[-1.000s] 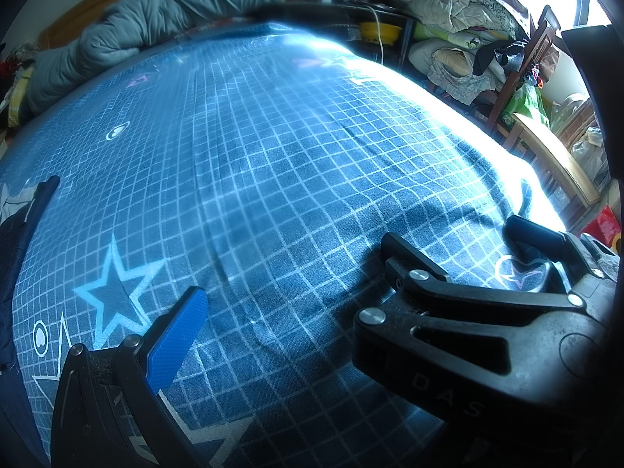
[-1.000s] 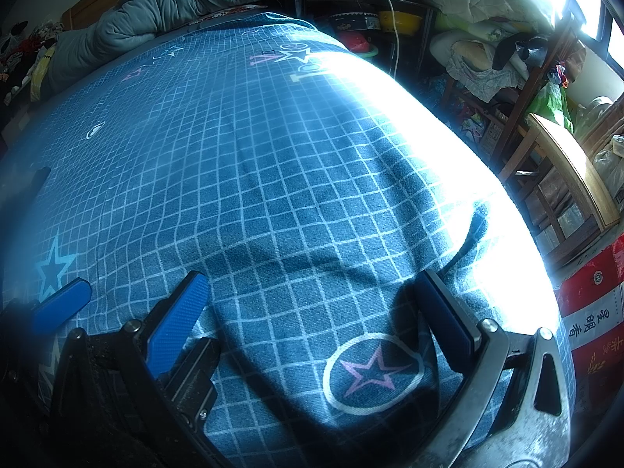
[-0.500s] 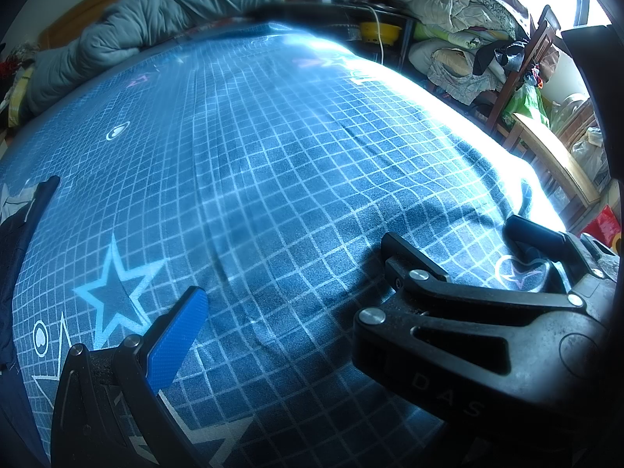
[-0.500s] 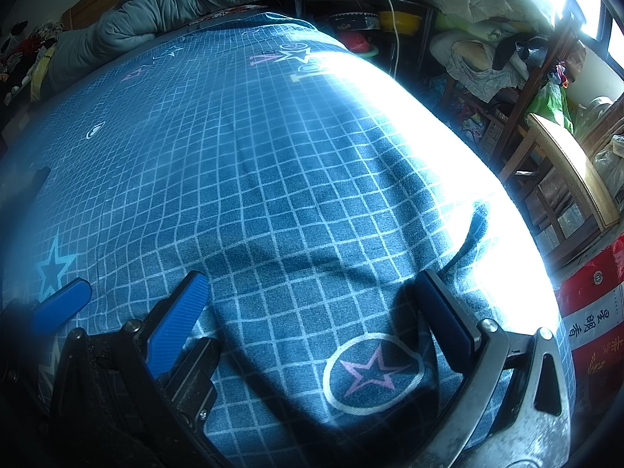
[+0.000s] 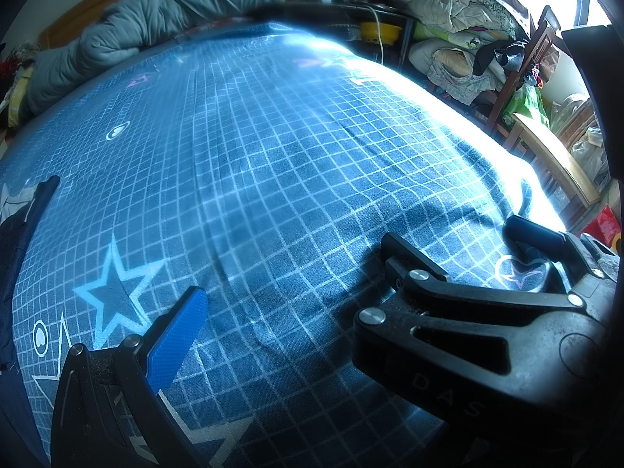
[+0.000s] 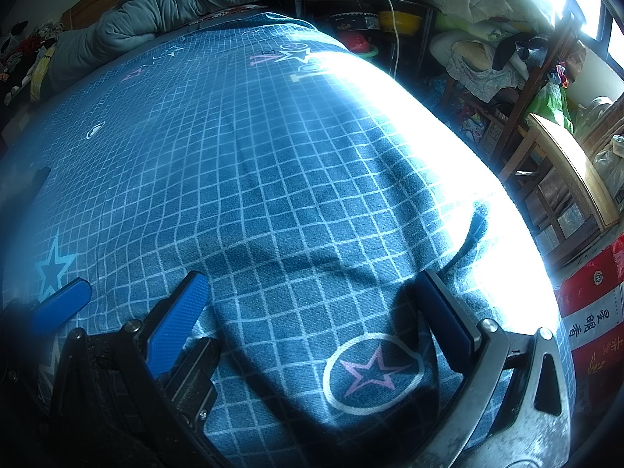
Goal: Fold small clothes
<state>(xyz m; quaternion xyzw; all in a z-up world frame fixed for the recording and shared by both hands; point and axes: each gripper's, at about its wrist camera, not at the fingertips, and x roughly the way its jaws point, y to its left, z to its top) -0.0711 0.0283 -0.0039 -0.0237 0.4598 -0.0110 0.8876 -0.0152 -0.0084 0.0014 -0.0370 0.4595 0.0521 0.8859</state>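
Two tools: both over the bed
Bed: blue grid sheet with stars
Dark garment: lying at the bed's left edge
Left tool: fingers apart, empty
Right tool: fingers apart, empty
Yellow bowl: far shelf, contents unclear

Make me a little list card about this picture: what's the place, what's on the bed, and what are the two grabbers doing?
Place: bedroom
Bed cover: blue, white grid, stars
Dark clothes: at the bed's left edge, left view
Grey quilt: bunched at the far end
Left gripper: open, empty
Right gripper: open, empty
Chair: wooden, right of the bed
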